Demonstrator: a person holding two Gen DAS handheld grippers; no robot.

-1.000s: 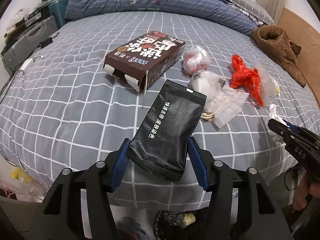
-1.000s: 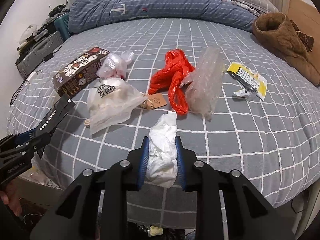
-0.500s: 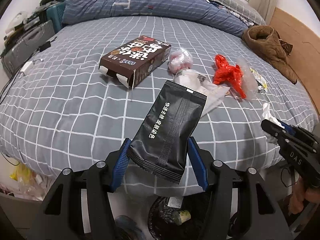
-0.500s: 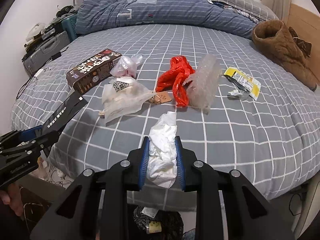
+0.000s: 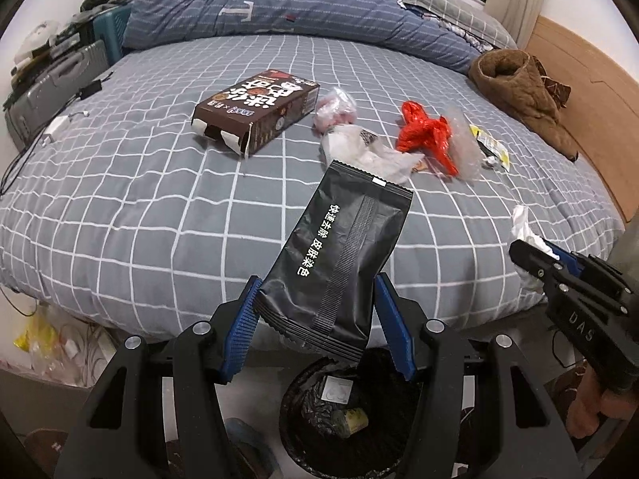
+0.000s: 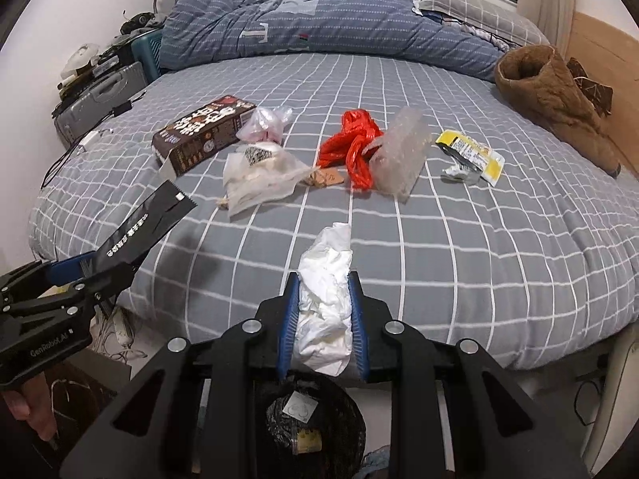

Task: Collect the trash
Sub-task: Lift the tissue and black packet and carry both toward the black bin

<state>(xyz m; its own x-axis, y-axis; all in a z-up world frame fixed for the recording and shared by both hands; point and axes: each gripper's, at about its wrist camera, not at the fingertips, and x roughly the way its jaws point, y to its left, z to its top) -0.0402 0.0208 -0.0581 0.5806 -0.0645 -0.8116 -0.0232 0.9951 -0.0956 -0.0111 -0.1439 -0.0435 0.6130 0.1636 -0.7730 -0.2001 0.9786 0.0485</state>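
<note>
Left claw (image 5: 315, 319) grips a black pouch (image 5: 339, 255) by its lower sides, blue pads pressed against both edges, so the flat pack stands up and forward rather than flopping. It hangs past the bed's near edge, above the bin (image 5: 347, 411) on the floor, whose black liner already holds some scraps. That placement looks deliberate: letting go here should drop the pouch straight in.

Right claw (image 6: 323, 319) is pinched narrow on a wad of tissue (image 6: 325, 299), squeezed at the middle because soft paper would slip from a loose hold. It too sits off the near edge with the bin mouth (image 6: 315, 427) showing just below its fingers.

More trash lies on the bed (image 6: 479, 263), well back from the near edge: a brown box (image 6: 203, 131), a pink bag (image 6: 265, 123), a clear bag (image 6: 259, 179), a red bag (image 6: 351, 147), bubble wrap (image 6: 399, 155) touching the red bag, and a yellow wrapper (image 6: 469, 155) nearest the right edge. A brown coat (image 6: 551, 99) by the headboard seems no part of the job.
</note>
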